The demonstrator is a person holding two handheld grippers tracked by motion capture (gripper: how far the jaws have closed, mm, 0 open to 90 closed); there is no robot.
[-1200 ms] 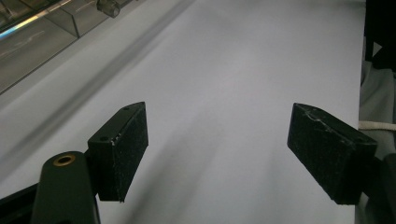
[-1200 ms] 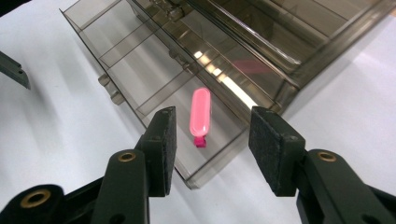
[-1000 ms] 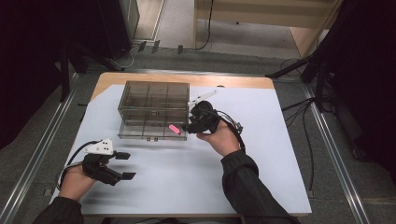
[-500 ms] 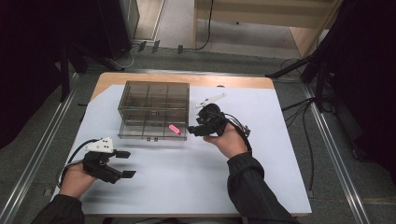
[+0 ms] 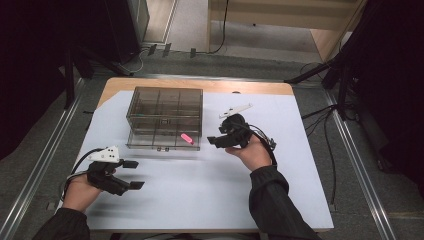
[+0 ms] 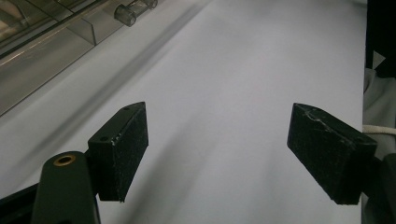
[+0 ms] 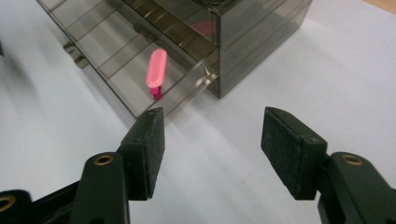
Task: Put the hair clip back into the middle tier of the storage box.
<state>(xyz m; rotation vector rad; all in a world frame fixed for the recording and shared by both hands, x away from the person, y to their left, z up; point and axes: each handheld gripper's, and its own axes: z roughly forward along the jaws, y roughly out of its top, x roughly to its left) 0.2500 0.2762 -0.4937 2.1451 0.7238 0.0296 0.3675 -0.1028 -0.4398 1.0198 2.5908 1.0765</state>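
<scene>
While two grippers gape, one pink piece (image 5: 186,138), one drawer box (image 5: 165,117)

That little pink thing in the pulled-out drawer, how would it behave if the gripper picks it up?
The pink piece looks like small moulded plastic, so probably light and stiff. Its rounded, smooth body may slip or roll between the pads. The clear drawer walls stand close, likely crowding the open right gripper.
</scene>
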